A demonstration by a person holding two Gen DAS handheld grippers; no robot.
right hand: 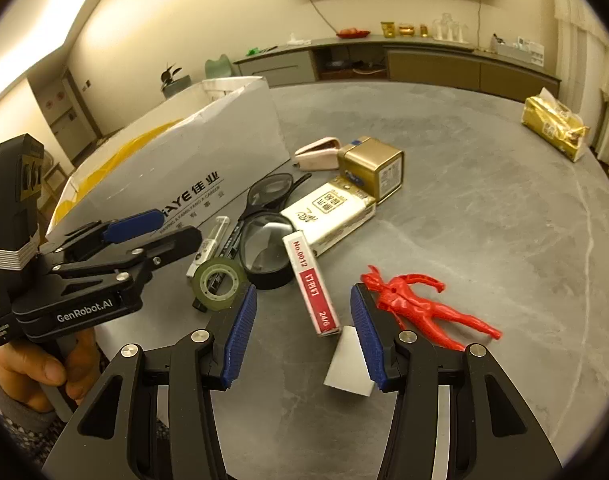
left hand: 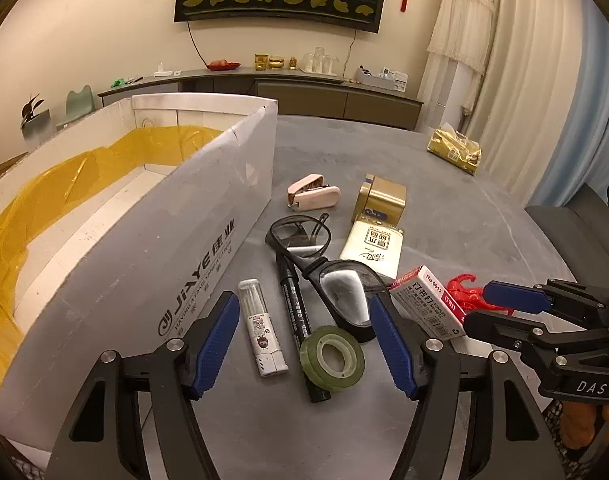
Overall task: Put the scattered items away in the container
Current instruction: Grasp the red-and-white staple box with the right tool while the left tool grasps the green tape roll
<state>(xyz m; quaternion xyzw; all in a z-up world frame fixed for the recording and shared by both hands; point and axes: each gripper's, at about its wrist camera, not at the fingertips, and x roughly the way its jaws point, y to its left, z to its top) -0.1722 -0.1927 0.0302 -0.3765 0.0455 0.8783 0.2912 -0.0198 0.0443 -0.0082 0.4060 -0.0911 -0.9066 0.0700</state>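
The white cardboard box (left hand: 152,264), lined with yellow film, stands open on the grey surface (right hand: 484,208) at the left of the clutter; it looks light and would slide if bumped. Just beside its long wall lie the scattered items. The cream packet (right hand: 330,216) and gold tin (right hand: 374,168) are rigid and boxy, best pinched across their narrow sides. The black goggles (left hand: 328,280) are fragile at the lenses and awkward (the bridge seems the safest hold). The red figurine (right hand: 420,306) is light, hard plastic, easiest taken at the torso. The staple box (right hand: 314,284) is stiff card, graspable across its width. The tape roll (left hand: 331,360) is smooth and may slip unless gripped across its rim.

The left hand-held gripper (left hand: 304,344) hovers low over the tape roll and marker (left hand: 298,316), jaws spread wide and empty. The right hand-held gripper (right hand: 304,334) is tilted down toward the staple box, also wide apart, holding nothing.
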